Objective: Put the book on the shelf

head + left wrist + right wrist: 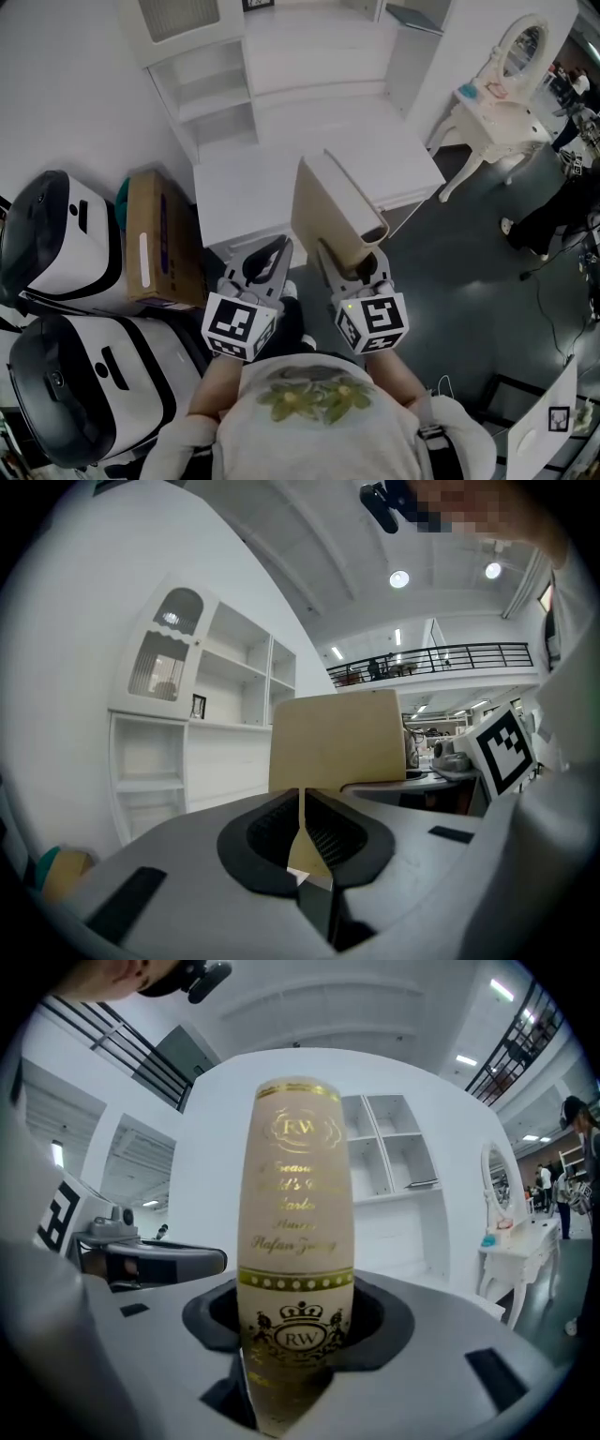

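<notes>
Right gripper (352,267) clamped on the book (333,211), left gripper (267,262) closed and empty
Head view: the beige book stands tilted at frame centre against the white tabletop (272,187), with the white shelf (211,98) toward the upper left. Left gripper view: its jaws are pressed together at lower centre with nothing between them; the book's cover shows beyond them and the shelf is at left. Right gripper view: its jaws are wide around the gold-lettered spine, upright at centre, shelf behind at right
</notes>
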The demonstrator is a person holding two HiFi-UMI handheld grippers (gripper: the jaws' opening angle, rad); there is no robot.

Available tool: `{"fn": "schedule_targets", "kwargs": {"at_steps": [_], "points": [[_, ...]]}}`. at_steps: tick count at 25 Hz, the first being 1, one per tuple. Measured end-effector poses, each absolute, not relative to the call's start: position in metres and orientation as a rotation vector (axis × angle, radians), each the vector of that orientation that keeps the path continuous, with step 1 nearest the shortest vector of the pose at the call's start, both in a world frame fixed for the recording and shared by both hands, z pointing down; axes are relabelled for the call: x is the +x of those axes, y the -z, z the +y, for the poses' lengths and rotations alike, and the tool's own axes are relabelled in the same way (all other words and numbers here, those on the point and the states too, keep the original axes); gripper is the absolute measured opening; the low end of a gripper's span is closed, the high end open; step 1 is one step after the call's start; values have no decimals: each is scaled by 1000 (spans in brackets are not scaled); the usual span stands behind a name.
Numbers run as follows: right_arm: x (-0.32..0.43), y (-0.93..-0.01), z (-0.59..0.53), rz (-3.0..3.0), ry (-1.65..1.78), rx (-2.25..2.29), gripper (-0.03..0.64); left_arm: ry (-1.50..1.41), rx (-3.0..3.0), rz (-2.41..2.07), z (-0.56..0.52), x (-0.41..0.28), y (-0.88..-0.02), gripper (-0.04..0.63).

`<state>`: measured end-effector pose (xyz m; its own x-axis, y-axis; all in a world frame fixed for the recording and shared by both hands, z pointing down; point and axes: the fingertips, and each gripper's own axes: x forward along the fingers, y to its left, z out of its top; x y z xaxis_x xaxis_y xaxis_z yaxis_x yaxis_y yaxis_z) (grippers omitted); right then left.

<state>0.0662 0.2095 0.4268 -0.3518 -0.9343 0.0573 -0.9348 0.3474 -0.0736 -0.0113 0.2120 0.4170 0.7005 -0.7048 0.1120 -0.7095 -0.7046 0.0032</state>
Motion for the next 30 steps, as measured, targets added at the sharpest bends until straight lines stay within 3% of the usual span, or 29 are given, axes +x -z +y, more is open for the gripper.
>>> {"fn": "schedule_targets", "kwargs": {"at_steps": [30], "points": [[60, -354, -1, -2649, 38, 1843, 238, -60, 2884, -1179, 2, -20, -391, 43]]}}
